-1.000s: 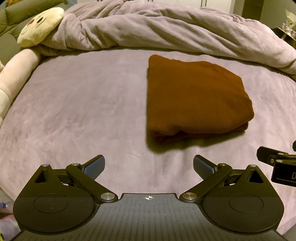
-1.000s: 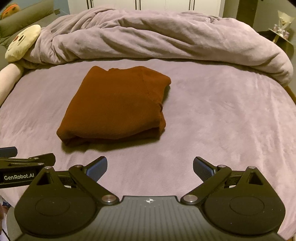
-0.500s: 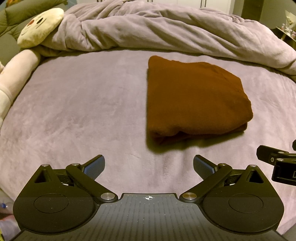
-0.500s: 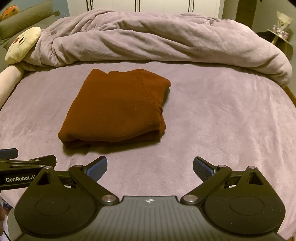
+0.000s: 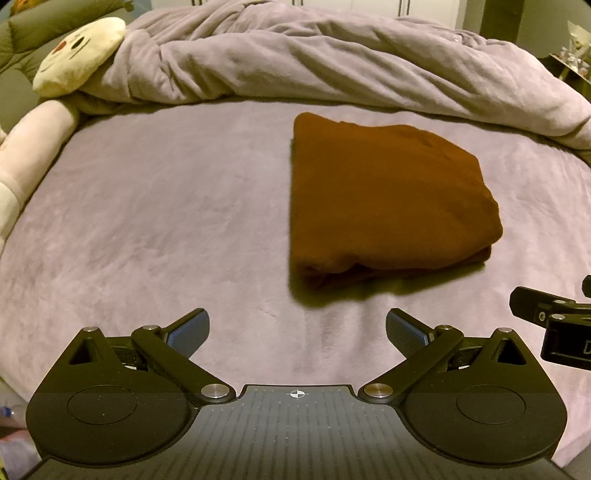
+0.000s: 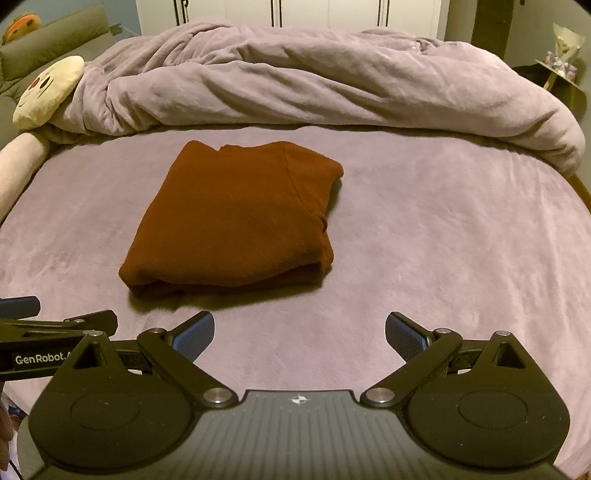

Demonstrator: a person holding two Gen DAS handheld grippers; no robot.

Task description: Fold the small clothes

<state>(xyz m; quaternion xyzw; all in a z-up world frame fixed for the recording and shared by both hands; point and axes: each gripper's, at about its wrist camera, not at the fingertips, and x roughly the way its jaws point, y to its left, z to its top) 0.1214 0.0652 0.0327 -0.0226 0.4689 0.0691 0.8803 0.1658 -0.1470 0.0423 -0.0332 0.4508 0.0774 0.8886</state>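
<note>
A: Status. Left tool (image 5: 297, 332) has its jaws spread wide, nothing between them. Right tool (image 6: 299, 334) the same, empty. Both hover low over the bed (image 6: 461, 229), side by side; neither touches cloth.

B: And the garment?

A: Brown garment (image 6: 236, 218) lies ahead of both tools on the bed sheet. From the left tool it sits ahead and to the right (image 5: 384, 206); from the right tool, ahead and to the left. It reads as a compact folded stack, layered edges facing the tools, one fold line showing on top.

B: So the fold looks done?

A: My judgement: yes, or nearly. If a step remains, it is tidying. Best to leave the jaws apart, come in flat, and press or nudge the near edges square rather than pinch, since a pinch on the top layer alone would likely peel the stack open.

B: Surface?

A: Plush mauve sheet, soft, lightly rippled; cloth will probably drag on it, not slide. Ahead, beyond the garment, a bunched duvet (image 6: 332, 85) runs across the bed. Far left, a cream plush toy (image 5: 79, 55) with a printed face. White cupboard doors (image 6: 325, 14) behind. Light dim, warm.
</note>
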